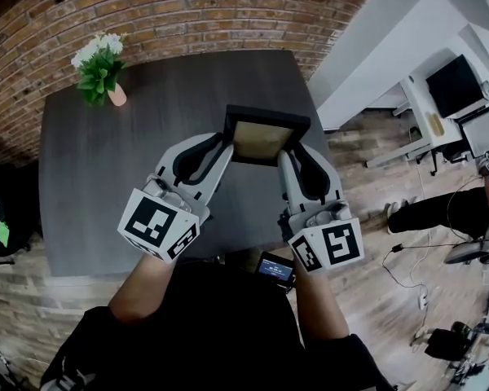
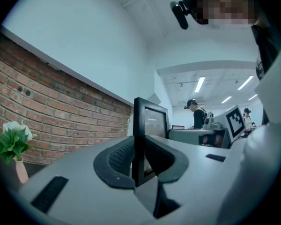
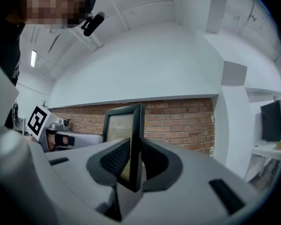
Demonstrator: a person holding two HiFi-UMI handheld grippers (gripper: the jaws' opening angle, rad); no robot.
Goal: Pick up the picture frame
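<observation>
A black picture frame (image 1: 263,134) with a tan inner panel hangs above the dark table (image 1: 98,186), held between both grippers. My left gripper (image 1: 226,143) is shut on the frame's left edge, and the frame (image 2: 145,125) stands upright between its dark pads. My right gripper (image 1: 283,155) is shut on the frame's right edge; in the right gripper view the frame (image 3: 126,125) rises from between the pads. Both grippers point level, away from the person.
A small pink vase of white flowers (image 1: 100,68) stands at the table's far left corner. A brick wall (image 1: 187,15) runs behind the table. Right of the table are wood floor, cables and desks with monitors (image 1: 456,84). Another person (image 2: 196,114) stands far off.
</observation>
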